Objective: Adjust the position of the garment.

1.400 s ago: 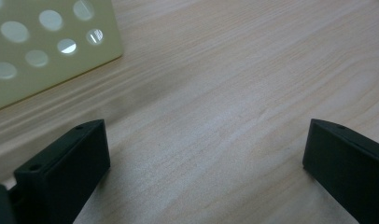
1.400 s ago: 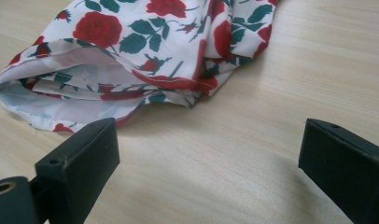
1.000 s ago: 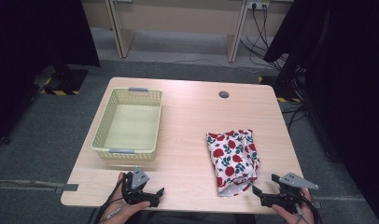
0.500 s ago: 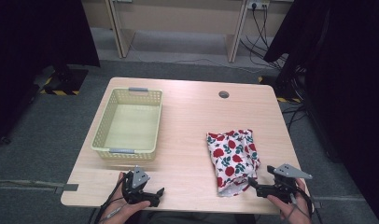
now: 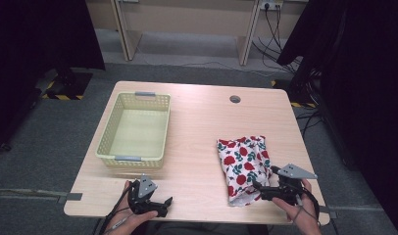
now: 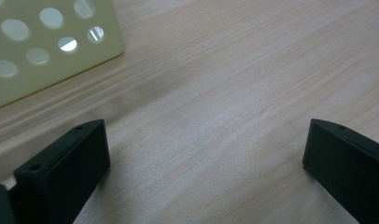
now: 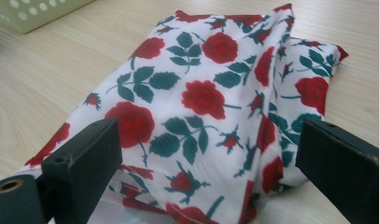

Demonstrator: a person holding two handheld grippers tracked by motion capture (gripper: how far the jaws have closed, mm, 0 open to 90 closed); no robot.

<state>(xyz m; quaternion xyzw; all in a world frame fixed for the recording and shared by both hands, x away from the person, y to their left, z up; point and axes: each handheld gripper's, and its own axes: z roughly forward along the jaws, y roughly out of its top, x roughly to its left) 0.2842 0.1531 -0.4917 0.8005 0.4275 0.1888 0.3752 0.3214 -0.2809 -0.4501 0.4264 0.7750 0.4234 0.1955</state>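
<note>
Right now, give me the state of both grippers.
Left gripper: open, holding nothing, on the table near the basket.
Right gripper: open, jaws either side of the cloth, not clamped.

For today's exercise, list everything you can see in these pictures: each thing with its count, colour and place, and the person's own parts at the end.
Table: one, light wood, centre of the high view.
Basket: one, pale yellow-green, perforated, nothing in it, on the table's left half.
Cloth: one, white with red roses and green leaves, crumpled, on the table's right half near the front edge.
Cable hole: one, grey, near the table's far edge.
Floor: grey carpet around the table.
Left gripper: one, black, open, at the front edge left, over bare wood.
Right gripper: one, black, open, at the cloth's near end, jaws either side of it.
Hands: two, at the bottom edge, each holding a gripper.
</note>
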